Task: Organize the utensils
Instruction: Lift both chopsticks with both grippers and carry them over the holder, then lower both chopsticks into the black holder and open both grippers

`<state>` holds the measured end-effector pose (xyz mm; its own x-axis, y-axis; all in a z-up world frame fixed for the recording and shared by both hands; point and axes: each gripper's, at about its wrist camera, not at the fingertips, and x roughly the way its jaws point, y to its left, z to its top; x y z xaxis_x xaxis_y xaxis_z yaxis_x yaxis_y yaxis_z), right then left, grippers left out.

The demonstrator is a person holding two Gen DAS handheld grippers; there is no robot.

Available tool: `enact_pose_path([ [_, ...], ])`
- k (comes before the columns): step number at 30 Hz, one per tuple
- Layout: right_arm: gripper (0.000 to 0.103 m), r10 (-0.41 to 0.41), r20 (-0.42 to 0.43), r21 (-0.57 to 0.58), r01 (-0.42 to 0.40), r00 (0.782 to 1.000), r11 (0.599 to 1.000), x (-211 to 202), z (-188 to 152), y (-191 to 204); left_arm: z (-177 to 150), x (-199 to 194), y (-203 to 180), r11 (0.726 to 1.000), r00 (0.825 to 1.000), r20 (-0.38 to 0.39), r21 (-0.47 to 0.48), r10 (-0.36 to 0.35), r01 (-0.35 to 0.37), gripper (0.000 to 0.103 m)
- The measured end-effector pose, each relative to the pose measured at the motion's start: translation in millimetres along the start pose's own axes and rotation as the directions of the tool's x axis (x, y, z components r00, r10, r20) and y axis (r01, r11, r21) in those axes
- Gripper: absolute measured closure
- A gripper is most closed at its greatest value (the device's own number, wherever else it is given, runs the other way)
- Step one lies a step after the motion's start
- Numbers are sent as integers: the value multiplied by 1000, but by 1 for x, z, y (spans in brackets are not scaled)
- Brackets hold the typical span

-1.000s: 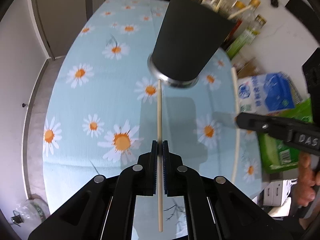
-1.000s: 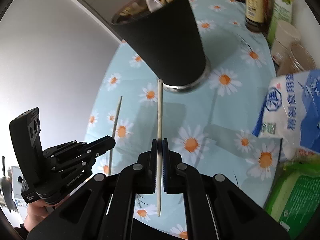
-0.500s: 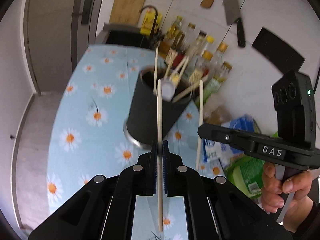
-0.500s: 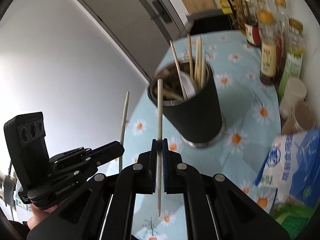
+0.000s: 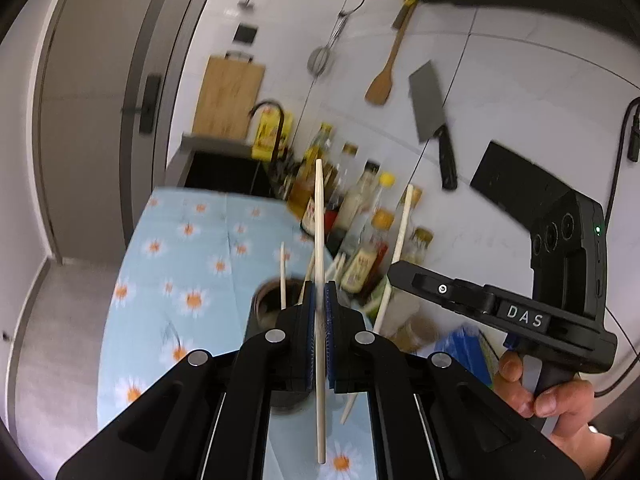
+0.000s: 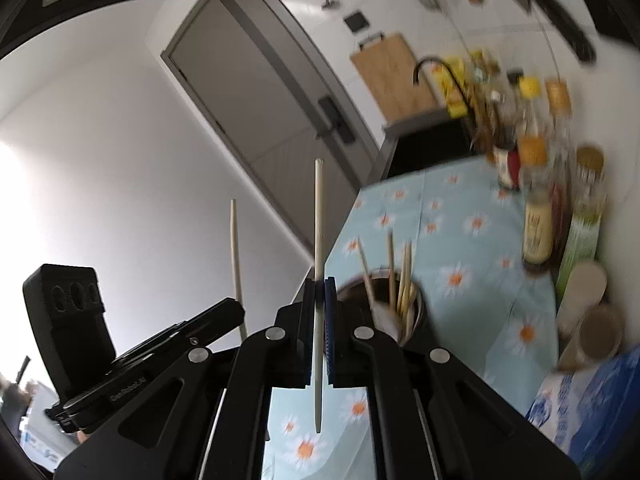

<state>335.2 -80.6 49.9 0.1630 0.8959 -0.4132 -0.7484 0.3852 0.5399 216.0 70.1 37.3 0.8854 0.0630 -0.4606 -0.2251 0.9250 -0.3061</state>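
Observation:
My left gripper point(image 5: 319, 292) is shut on a pale wooden chopstick point(image 5: 319, 216) that stands upright, raised above the table. My right gripper point(image 6: 319, 288) is shut on a second chopstick point(image 6: 318, 216), also upright. The dark utensil cup point(image 5: 268, 300) holding several chopsticks stands on the daisy tablecloth just beyond and below both grippers; it also shows in the right wrist view point(image 6: 384, 292). In the left wrist view the right gripper point(image 5: 404, 276) is to the right with its chopstick point(image 5: 402, 232). In the right wrist view the left gripper point(image 6: 228, 312) is to the left.
Sauce and oil bottles point(image 5: 360, 220) line the wall at the table's right side. A blue bag point(image 6: 592, 408) and paper cups point(image 6: 584, 292) lie at the right. A sink with a black tap point(image 5: 268, 128), a cutting board and a hanging cleaver point(image 5: 432, 116) are behind.
Both grippers have lifted and tilted up with their chopsticks. The cup has dropped low in both views, and the wall and door now fill the frames.

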Motion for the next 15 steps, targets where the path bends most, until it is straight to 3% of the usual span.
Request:
enact_pose_path([
  [15, 97, -65, 152, -106, 81, 986, 991, -6, 43, 16, 41, 12, -7, 996, 977, 203, 73, -57, 43, 99],
])
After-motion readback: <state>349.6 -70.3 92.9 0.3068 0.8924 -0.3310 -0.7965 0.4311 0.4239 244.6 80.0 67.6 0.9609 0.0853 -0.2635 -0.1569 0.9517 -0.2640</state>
